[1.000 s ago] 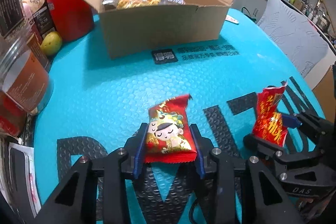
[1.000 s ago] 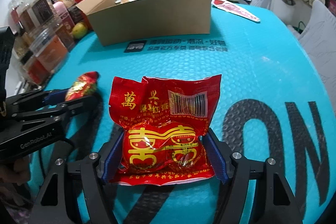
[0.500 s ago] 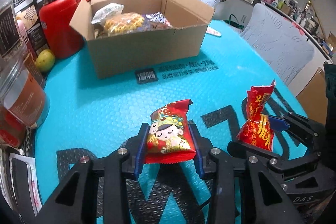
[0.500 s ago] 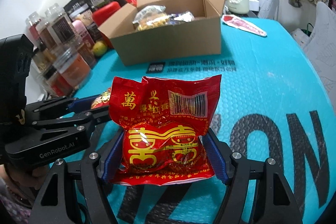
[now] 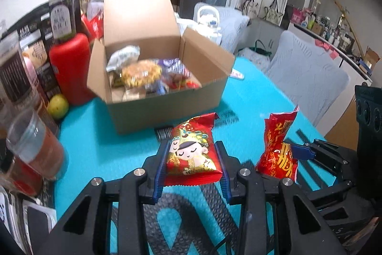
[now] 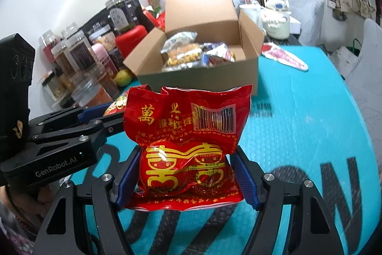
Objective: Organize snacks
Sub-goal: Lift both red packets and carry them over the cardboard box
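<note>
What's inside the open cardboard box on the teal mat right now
The cardboard box holds a pile of wrapped snacks: a clear pack of yellow pastry, a silver-white wrapper, and purple and red packets. Whatever lies under that pile is covered.

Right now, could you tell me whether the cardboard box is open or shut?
Open: the cardboard box has its lid flap raised, and snack packets show inside.
</note>
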`<state>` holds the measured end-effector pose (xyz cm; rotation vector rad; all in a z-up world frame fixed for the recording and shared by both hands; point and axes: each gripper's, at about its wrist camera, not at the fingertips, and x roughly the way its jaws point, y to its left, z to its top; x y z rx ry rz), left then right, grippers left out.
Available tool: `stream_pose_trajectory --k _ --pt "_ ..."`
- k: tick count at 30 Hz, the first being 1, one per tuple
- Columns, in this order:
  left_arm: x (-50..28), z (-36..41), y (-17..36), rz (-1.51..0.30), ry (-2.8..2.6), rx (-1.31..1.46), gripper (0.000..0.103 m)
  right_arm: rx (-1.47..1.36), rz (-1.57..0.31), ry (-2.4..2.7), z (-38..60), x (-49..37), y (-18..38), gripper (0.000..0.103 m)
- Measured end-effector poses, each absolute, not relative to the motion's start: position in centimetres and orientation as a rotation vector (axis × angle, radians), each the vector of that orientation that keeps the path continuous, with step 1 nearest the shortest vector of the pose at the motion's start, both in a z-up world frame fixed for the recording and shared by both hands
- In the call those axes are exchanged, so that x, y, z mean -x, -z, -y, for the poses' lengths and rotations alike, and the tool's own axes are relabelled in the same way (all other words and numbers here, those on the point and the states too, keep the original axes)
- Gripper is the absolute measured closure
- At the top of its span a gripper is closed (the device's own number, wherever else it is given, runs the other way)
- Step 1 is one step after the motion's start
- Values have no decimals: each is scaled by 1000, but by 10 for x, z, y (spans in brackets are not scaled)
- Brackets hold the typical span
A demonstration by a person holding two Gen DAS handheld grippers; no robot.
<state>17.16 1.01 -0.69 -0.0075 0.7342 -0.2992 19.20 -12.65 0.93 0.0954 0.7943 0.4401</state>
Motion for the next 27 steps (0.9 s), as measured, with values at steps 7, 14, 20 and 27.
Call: stream_pose_trajectory --k 7,14,20,27 --pt "-183 -10 -22 -656 302 5 66 -62 -726 -450 121 -208 -38 30" --pt "-197 -12 -50 -577 303 -3 66 -36 -647 -466 119 -223 -68 30" --pt "-216 -12 -68 -519 321 -5 66 -12 -602 -467 117 -242 -88 30" --pt "-247 -13 -84 -459 336 -20 66 11 -564 -440 114 -270 -105 30"
